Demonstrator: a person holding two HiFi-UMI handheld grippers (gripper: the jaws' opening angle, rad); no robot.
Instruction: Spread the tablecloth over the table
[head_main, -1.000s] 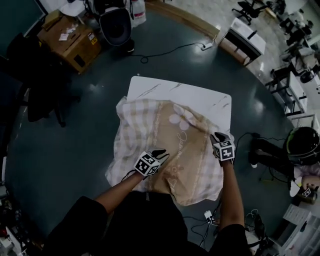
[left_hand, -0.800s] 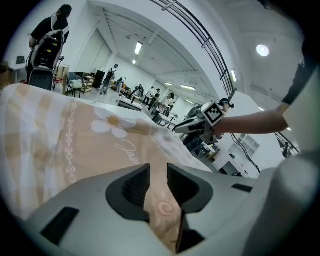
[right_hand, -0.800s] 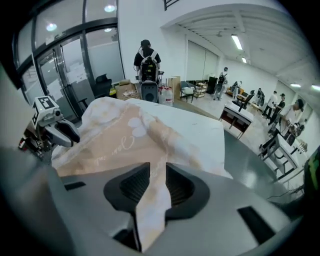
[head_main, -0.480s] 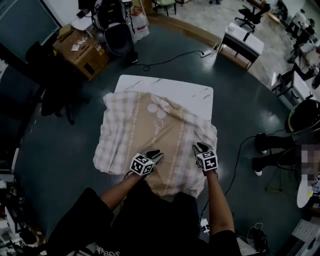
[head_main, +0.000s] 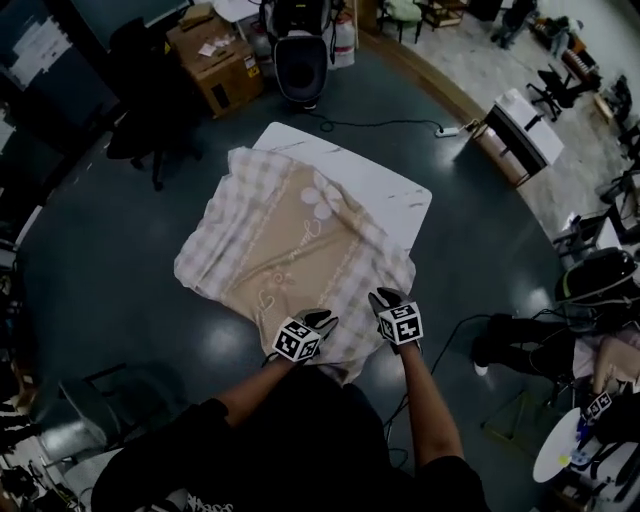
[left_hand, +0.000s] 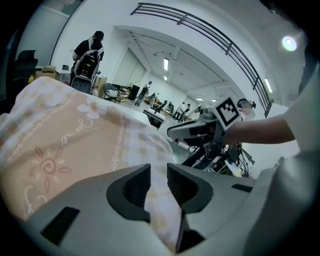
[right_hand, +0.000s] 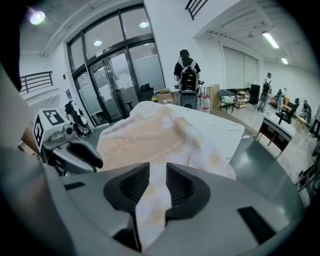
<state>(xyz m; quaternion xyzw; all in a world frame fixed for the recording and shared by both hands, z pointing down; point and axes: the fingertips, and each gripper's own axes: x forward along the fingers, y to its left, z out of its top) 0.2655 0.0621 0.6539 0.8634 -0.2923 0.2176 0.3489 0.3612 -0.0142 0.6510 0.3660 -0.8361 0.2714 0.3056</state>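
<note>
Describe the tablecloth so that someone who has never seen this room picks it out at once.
A white table stands on the dark floor, its far right side bare. The tablecloth lies rumpled over the rest, its near edge pinched by the left tongs and the right tongs. Unlike the white table, it has a beige centre with white flowers and a pale checked border.

Cursive lettering on tablecloth (head_main: 290, 240) unreadable, no other legible text
</note>
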